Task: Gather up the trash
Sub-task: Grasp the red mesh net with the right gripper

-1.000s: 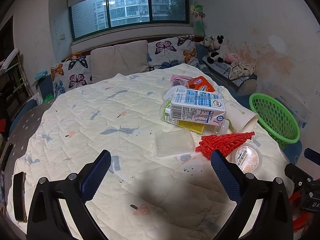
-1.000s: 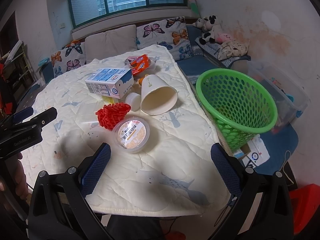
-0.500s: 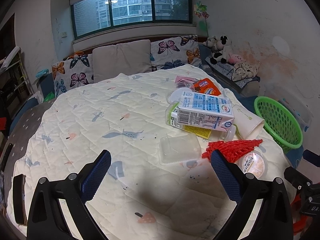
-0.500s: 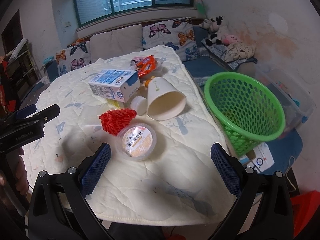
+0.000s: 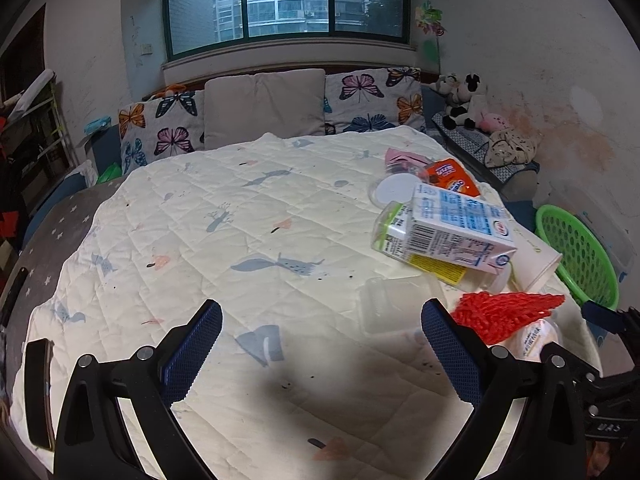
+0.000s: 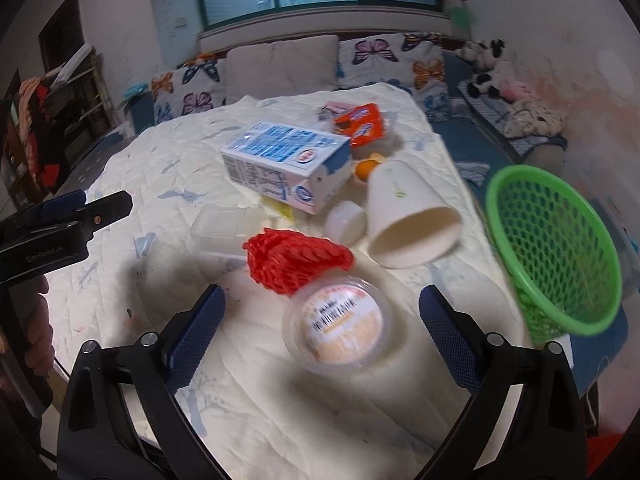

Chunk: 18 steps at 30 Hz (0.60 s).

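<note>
One milk carton (image 6: 286, 162), one paper cup (image 6: 408, 216), one green basket (image 6: 560, 256), two butterfly pillows (image 5: 376, 98).

Green basket (image 6: 560, 248), red foam net (image 6: 298, 258), butterfly-print cushions (image 5: 160, 128)

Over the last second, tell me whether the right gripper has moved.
Yes. The right gripper has closed in on the round sealed cup, which now sits nearer between its open fingers, with the green basket looming larger.

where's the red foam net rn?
Right wrist view, centre: red foam net lies on the quilt, overlapping the round lidded tub, left of the tipped paper cup.
</note>
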Tool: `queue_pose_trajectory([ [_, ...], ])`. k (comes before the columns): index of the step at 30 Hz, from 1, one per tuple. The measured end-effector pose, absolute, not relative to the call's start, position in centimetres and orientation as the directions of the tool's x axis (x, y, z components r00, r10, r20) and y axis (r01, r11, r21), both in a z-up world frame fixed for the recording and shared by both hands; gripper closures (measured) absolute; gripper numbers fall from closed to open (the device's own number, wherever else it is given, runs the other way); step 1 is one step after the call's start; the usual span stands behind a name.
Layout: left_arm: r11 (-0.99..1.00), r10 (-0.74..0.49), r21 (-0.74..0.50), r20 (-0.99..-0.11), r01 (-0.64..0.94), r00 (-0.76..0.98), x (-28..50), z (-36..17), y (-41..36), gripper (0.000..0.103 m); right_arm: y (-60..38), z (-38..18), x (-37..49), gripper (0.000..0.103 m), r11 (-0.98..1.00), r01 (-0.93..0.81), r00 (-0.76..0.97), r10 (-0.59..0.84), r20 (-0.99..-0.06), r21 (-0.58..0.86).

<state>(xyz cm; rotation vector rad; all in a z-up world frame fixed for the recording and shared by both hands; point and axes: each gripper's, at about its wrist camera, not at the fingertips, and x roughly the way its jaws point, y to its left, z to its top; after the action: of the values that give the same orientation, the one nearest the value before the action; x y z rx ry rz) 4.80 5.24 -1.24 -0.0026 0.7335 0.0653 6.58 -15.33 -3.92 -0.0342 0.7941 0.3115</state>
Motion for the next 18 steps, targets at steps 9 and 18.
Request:
queue_pose_trajectory([
  [9,0.998,0.060,0.027,-0.684,-0.056,0.727,5.2,-2.1,6.0,0.006,-13.0,-5.5,9.5,0.017,0.936,-0.350,0.614,0.257,-0.746,0.035],
  [18,0.999,0.041,0.013,-0.705,-0.045,0.708,5.8,-3.0,6.2,0.006,-12.2,-6.5,10.6,0.041,0.921,-0.389,0.581,0.269,-0.769,0.028],
])
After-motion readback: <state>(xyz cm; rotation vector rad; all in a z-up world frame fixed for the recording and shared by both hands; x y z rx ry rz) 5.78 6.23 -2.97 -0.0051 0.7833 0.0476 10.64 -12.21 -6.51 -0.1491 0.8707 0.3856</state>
